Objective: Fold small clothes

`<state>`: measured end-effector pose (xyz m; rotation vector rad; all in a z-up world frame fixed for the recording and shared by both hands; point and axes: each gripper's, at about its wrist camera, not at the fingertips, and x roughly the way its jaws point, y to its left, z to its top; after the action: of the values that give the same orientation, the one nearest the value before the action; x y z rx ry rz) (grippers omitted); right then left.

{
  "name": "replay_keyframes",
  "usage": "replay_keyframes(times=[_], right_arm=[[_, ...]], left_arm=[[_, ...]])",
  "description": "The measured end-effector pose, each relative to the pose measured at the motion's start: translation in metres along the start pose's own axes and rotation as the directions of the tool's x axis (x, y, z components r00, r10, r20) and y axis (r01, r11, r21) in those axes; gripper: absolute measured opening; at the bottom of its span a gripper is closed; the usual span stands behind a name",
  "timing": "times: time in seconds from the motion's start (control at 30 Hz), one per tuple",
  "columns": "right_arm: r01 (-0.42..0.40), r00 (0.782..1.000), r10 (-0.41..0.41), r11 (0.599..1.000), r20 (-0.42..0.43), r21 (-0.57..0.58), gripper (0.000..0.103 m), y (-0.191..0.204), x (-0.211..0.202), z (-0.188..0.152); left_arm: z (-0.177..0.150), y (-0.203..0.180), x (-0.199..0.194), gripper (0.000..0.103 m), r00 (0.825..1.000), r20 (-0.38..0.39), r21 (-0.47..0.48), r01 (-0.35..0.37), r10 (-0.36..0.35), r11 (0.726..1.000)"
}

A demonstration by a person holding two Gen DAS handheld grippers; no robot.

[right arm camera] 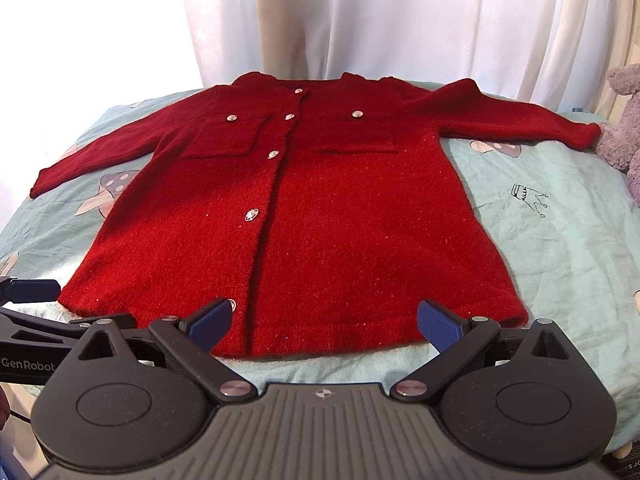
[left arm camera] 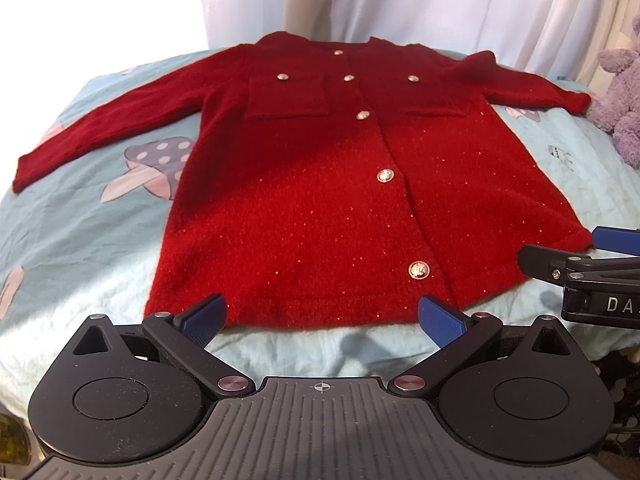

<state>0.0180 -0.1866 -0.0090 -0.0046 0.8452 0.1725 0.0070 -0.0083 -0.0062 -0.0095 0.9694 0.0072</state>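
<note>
Red knit cardigan spread flat and buttoned on a pale blue printed bedsheet, both tongs spread apart at its hem.

Left wrist view: the left gripper hangs at the near hem, its blue pads wide apart with nothing between them. Both sleeves extend outward. Metal buttons run down the front. The right gripper enters from the right edge beside the hem corner; a purple plush toy sits beyond the right sleeve cuff. Right wrist view: the right gripper hangs at the hem of the cardigan, fingers parted and empty. The left gripper shows at the left edge. White curtains hang behind the bedsheet.
</note>
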Motion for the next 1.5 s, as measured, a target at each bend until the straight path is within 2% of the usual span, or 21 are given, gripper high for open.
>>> replay_keyframes(times=[0.63, 0.93, 1.07, 1.27, 1.5], right_arm=[[-0.022, 1.000, 0.021, 1.000, 0.005, 0.012, 0.099, -0.005, 0.002, -0.001], [-0.052, 0.994, 0.053, 0.999, 0.100, -0.009, 0.099, -0.006, 0.001, 0.003], [-0.081, 0.984, 0.085, 0.996, 0.153, -0.038, 0.099, -0.010, 0.003, 0.000], [-0.133, 0.984, 0.136, 0.991, 0.114, -0.036, 0.099, -0.019, 0.018, 0.005], [-0.139, 0.988, 0.138, 0.990, 0.064, 0.012, 0.099, -0.041, 0.041, 0.017]], left_arm=[[0.003, 0.000, 0.003, 0.103, 1.000, -0.015, -0.014, -0.019, 0.019, 1.000], [0.004, 0.003, 0.012, 0.103, 0.999, -0.046, -0.040, -0.022, 0.020, 0.999], [0.007, 0.002, 0.018, 0.103, 0.998, -0.060, -0.045, -0.029, 0.027, 0.999], [0.012, 0.002, 0.030, 0.103, 0.996, -0.082, -0.056, -0.037, 0.032, 0.998], [0.026, 0.005, 0.053, 0.103, 0.992, -0.118, -0.087, -0.050, 0.040, 0.995]])
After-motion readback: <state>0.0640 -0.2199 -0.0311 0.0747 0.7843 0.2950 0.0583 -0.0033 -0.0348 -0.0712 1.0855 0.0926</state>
